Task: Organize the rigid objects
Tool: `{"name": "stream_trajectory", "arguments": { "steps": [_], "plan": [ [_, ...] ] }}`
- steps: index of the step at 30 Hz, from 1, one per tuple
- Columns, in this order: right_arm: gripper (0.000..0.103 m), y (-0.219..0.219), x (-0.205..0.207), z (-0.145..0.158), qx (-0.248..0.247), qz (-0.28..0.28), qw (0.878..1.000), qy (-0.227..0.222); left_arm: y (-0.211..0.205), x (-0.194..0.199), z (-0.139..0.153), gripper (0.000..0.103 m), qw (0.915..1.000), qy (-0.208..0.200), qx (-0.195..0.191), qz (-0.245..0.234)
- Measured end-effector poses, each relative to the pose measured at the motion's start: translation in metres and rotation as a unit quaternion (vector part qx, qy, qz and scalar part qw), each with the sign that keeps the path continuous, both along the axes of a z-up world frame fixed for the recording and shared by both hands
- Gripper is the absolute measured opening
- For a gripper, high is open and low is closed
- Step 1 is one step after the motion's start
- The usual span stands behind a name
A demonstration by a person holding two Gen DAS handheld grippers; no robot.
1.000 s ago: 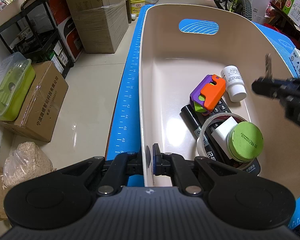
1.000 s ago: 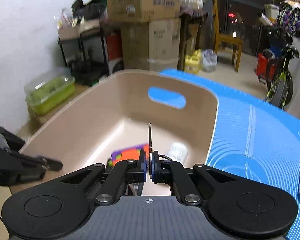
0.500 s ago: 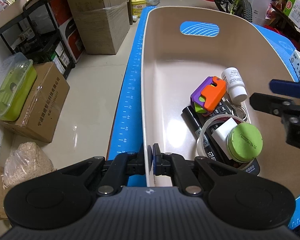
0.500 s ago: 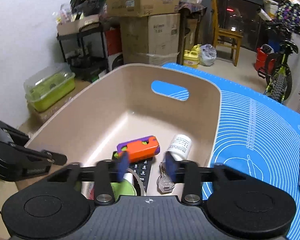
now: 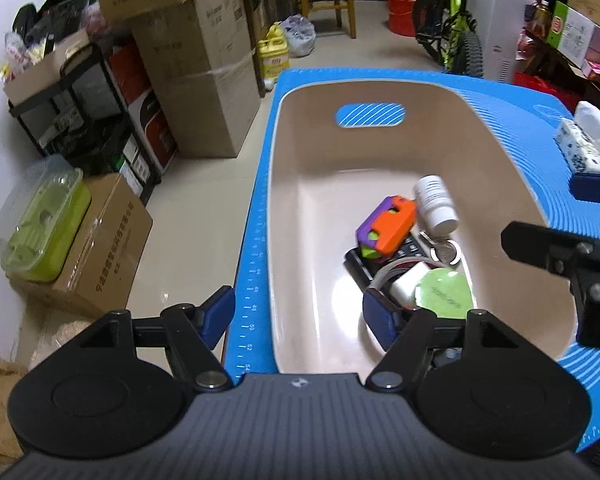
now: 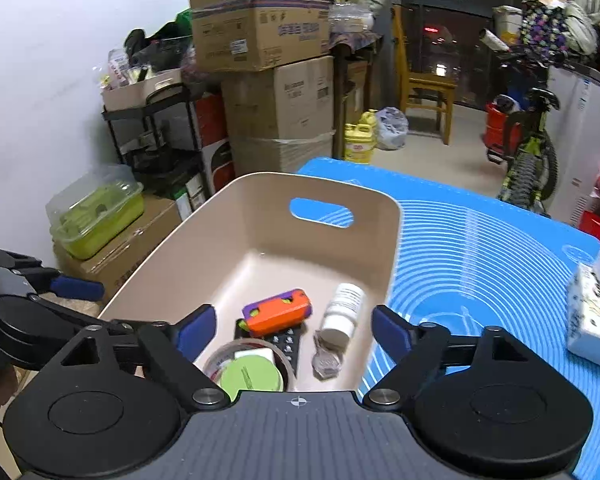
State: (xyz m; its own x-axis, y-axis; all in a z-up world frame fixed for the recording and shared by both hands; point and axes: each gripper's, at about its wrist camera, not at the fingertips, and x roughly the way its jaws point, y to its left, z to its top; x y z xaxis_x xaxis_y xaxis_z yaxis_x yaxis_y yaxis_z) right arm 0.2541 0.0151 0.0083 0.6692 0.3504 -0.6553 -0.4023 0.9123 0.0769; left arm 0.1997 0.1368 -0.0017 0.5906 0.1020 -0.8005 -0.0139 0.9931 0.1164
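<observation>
A beige bin (image 5: 284, 208) (image 6: 260, 188) sits on the blue mat. Inside lie an orange and purple toy (image 5: 388, 228) (image 6: 278, 310), a white bottle (image 5: 436, 202) (image 6: 342, 312), a key on a ring (image 5: 444, 250) (image 6: 326, 360), a green-lidded jar (image 5: 444, 294) (image 6: 250, 378), a white block, a tape roll and a black remote. My left gripper (image 5: 298, 320) is open above the bin's near left wall, empty. My right gripper (image 6: 292, 332) is open above the bin, empty; it also shows in the left wrist view (image 5: 540, 216).
A tissue pack (image 5: 584, 144) (image 6: 592, 312) lies on the blue mat (image 6: 480, 256) right of the bin. Cardboard boxes (image 5: 196, 60), a black rack, a green lidded container (image 5: 40, 232), a chair and a bicycle (image 6: 528, 148) stand on the floor beyond.
My right gripper opened and let the key fall into the bin beside the white bottle. My left gripper let go of the bin's wall, opened and drew back upward.
</observation>
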Motion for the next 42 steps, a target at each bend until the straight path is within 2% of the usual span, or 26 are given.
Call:
{"name": "stream_trajectory", "arguments": {
  "steps": [7, 24, 34, 42],
  "plan": [
    [0.094, -0.025, -0.023, 0.02, 0.02, -0.031, 0.999, 0.006, -0.01, -0.024, 0.019, 0.072, 0.9999, -0.012, -0.001, -0.003],
    [0.096, -0.063, -0.118, 0.064, 0.008, -0.051, 0.998, -0.024, -0.042, -0.107, 0.058, 0.072, 0.9989, -0.045, -0.008, -0.007],
    [0.096, -0.078, -0.162, 0.067, 0.002, -0.058, 0.998, -0.038, -0.056, -0.147, 0.063, 0.072, 0.9971, -0.075, -0.013, 0.003],
    [0.096, -0.091, -0.19, 0.051, 0.003, -0.074, 0.997, -0.035, -0.063, -0.172, 0.053, 0.072, 0.997, -0.077, -0.008, 0.007]
  ]
}}
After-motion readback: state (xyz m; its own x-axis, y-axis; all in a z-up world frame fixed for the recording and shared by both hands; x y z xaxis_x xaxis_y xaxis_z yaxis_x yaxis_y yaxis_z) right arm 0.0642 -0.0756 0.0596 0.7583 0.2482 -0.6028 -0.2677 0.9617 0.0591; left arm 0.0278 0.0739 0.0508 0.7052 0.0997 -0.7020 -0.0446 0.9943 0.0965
